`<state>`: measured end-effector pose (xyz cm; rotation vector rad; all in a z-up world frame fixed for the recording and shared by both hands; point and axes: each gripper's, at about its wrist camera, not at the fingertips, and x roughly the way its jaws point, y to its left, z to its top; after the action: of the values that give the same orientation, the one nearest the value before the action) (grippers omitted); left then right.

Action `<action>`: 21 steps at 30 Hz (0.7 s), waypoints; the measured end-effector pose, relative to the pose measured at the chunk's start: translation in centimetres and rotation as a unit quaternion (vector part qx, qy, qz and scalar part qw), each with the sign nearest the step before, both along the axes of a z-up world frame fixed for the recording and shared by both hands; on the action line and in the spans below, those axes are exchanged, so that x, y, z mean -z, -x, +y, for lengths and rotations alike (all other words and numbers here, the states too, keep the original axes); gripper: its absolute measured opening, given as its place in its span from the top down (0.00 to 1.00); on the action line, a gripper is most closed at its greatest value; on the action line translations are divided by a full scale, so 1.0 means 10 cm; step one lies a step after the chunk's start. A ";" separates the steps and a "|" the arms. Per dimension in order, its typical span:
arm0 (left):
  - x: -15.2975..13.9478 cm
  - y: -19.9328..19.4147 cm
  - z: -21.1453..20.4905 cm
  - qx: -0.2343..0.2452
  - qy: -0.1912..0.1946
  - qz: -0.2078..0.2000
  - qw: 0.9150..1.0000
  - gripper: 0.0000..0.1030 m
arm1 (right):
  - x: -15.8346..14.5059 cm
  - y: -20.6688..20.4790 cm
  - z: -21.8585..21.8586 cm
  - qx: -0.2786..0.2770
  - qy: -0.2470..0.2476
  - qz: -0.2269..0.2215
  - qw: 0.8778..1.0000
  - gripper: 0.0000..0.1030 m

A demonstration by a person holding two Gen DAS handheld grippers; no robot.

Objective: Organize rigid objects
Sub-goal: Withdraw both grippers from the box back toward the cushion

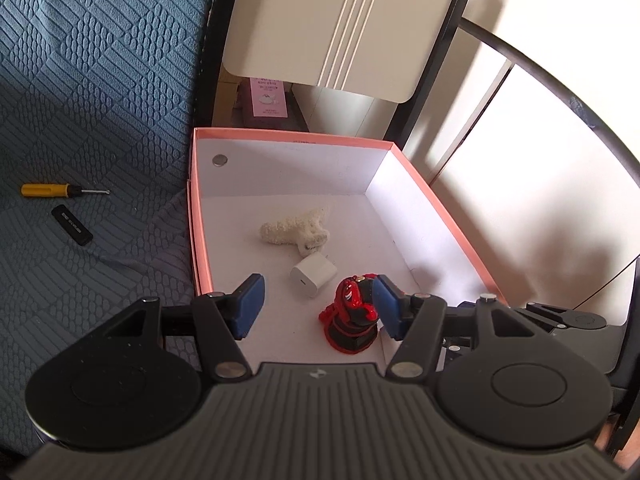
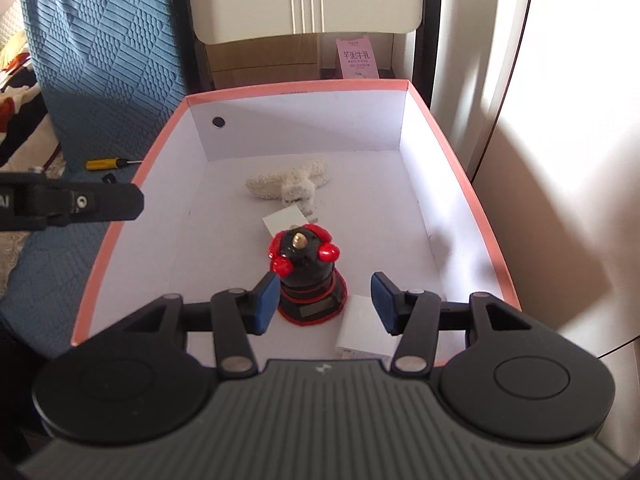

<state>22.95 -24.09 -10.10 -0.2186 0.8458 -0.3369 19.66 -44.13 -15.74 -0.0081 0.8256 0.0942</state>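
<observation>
A pink-rimmed box [image 1: 440,216] [image 2: 120,216] with a white inside holds a red and black figurine [image 1: 352,320] [image 2: 308,272], a white charger plug [image 1: 313,273] [image 2: 282,218] and a cream fluffy piece [image 1: 296,230] [image 2: 288,184]. The figurine stands upright on the box floor. My left gripper [image 1: 318,306] is open over the box's near end, its right pad close beside the figurine. My right gripper [image 2: 324,302] is open too, its left pad next to the figurine's base. A small white carton [image 2: 364,328] lies between the right gripper's fingers.
A yellow screwdriver [image 1: 52,191] [image 2: 106,163] and a black stick [image 1: 72,225] [image 2: 108,178] lie on the blue quilted cover [image 1: 100,80] left of the box. A round dark disc [image 1: 219,160] [image 2: 218,122] sits on the far wall. A cream cabinet [image 1: 340,20] stands behind.
</observation>
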 end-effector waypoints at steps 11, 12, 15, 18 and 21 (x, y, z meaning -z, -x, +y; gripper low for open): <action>-0.50 0.20 0.50 -0.036 0.021 -0.072 0.997 0.37 | -0.44 0.07 0.43 -0.021 -0.047 -0.056 0.997 0.48; -0.55 0.23 0.57 -0.039 0.023 -0.079 0.996 0.37 | -0.48 0.07 0.49 -0.021 -0.044 -0.059 0.997 0.48; -0.73 0.33 0.76 -0.049 0.016 -0.108 0.993 0.37 | -0.61 0.11 0.67 -0.030 -0.044 -0.078 0.996 0.48; -0.88 0.43 0.98 -0.064 0.013 -0.132 0.989 0.37 | -0.73 0.14 0.85 -0.042 -0.050 -0.096 0.993 0.48; -0.97 0.51 1.22 -0.081 0.033 -0.145 0.986 0.37 | -0.85 0.18 1.02 -0.054 -0.062 -0.113 0.990 0.48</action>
<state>17.88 -11.92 -0.42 -0.2907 0.5262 -0.2373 17.84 -33.95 -7.24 0.0526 0.5916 0.2426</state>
